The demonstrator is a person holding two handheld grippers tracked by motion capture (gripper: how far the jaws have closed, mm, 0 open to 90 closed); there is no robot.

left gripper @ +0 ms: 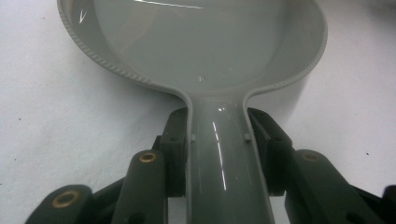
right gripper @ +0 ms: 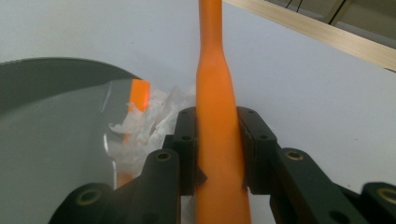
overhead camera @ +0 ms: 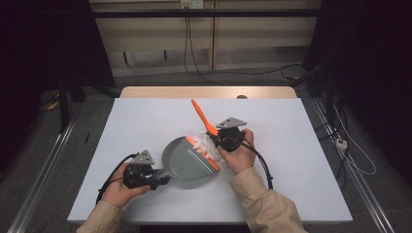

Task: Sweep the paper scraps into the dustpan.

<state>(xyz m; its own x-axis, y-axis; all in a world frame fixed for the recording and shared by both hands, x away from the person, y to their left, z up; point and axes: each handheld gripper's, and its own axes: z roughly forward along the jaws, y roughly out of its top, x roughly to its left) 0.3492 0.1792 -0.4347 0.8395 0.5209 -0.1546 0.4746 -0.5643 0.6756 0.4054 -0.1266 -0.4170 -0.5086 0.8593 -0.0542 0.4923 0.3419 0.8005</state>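
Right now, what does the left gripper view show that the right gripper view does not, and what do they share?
Left gripper view: the left gripper shut on the dustpan's handle.

Right gripper view: the right gripper shut on the orange brush handle, white paper scraps at the pan's orange lip.

Both: the grey dustpan on the white table.

White tabletop on a wooden table. Beyond it a beige wall panel with black cables hanging to a grey floor. Sides dark, possibly black curtains. Metal rails flank the table.
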